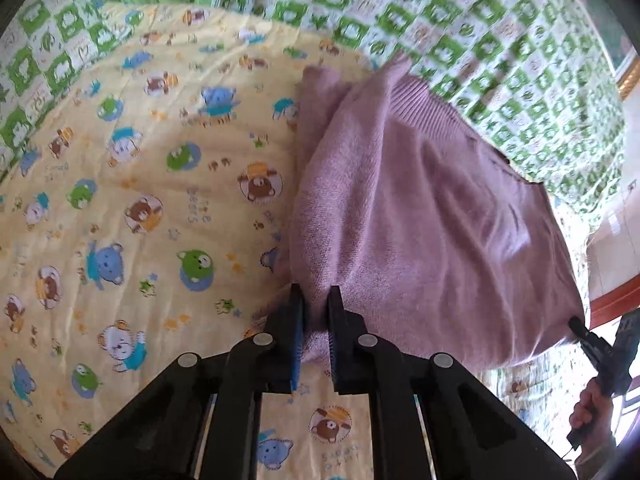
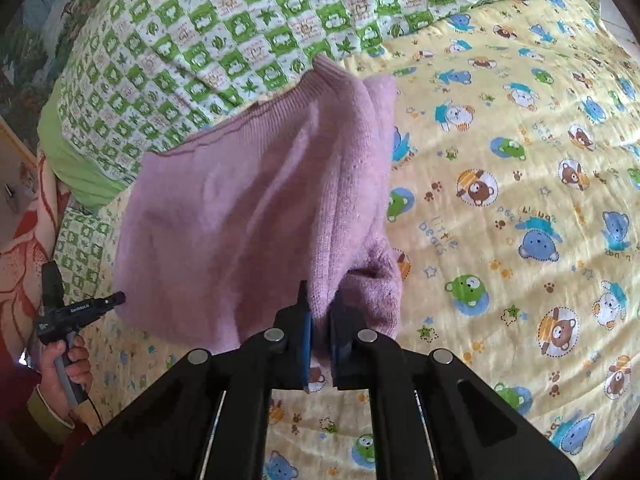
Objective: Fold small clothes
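Your left gripper (image 1: 316, 300) has its jaws clamped on a near corner of the pink knit sweater (image 1: 420, 220); the pinched fabric hides the pad faces. Your right gripper (image 2: 320, 308) has its jaws clamped on the other near corner. The sweater is fuzzy, ribbed along its far hem, and sags between them over the yellow bear-print quilt (image 2: 500, 200). The green checked blanket (image 2: 240, 32) lies beyond, partly blurred.
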`<state>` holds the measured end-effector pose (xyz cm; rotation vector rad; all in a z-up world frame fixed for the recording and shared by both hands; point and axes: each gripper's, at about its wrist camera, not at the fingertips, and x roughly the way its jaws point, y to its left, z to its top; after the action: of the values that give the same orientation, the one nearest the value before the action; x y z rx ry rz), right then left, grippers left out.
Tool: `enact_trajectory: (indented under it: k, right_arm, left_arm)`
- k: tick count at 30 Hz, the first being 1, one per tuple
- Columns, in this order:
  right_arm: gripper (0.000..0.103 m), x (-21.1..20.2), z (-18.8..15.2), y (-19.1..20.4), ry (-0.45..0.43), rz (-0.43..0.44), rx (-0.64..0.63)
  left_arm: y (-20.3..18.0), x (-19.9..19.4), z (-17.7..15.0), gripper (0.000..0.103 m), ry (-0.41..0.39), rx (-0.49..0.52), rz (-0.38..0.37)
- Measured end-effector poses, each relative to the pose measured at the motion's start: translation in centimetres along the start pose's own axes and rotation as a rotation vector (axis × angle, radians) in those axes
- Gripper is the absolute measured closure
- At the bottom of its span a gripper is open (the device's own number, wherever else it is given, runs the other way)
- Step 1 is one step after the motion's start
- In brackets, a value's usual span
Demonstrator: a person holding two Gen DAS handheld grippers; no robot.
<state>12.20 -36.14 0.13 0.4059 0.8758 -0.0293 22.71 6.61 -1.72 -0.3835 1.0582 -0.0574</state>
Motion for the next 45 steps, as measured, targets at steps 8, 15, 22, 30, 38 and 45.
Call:
enact_trajectory:
  k: [8, 15, 22, 30, 38, 45]
  right_arm:
    - [0.096, 1.4, -0.7, -3.2, 0.109, -0.080, 0.032]
    - [0.060, 1.0, -0.4, -2.1, 0.079, -0.153, 0.039]
    - [0.059, -1.7, 2.7, 2.6, -0.089, -0.080, -0.105]
    - [0.059, 6.5, 9.4, 11.5, -0.023, 0.094, -0.378]
    - [0.059, 16.5, 14.9, 16.8, 0.134, 0.150, -0.580]
    - [0.062, 21.5, 15.3, 17.3, 0.276, 0.129, -0.659]
  left_arm:
    - [2.0, 1.9, -1.3, 0.101, 0.069, -0.018, 0.050]
    - [2.5, 0.2, -1.4, 0.045, 0.083, -0.127, 0.026]
    - [3.2, -1.7, -2.0, 0.042, 0.040, -0.220, -0.012]
    - [0.5, -0.7, 0.2, 0.030, 0.030, -0.121, 0.049]
    - [0.6, 0.4, -2.4, 0.025, 0.054, -0.249, 0.074]
    - [1.8, 2.1, -3.6, 0.024, 0.082, -0.363, 0.058]
